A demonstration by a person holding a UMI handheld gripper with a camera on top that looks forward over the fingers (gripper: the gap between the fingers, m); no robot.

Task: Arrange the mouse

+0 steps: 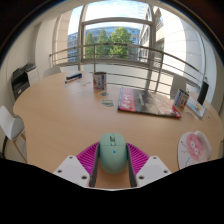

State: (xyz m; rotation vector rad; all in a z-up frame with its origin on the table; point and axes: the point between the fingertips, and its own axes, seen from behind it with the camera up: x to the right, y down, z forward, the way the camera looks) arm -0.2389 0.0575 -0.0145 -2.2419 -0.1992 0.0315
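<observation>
A pale green computer mouse [112, 152] sits between my gripper's [112, 149] two fingers, its nose pointing away over the wooden table [60, 115]. The pink pads [89, 157] press against both of its sides, so the gripper is shut on the mouse. The rear of the mouse is hidden low between the fingers. I cannot tell whether the mouse is lifted or still touches the table.
A round white-and-pink mat [194, 148] lies on the table ahead to the right. A colourful flat book [140, 101] lies further ahead, with a small upright box [100, 82] beyond it. A white chair [10, 125] stands at the left edge. A railing and windows lie beyond the table.
</observation>
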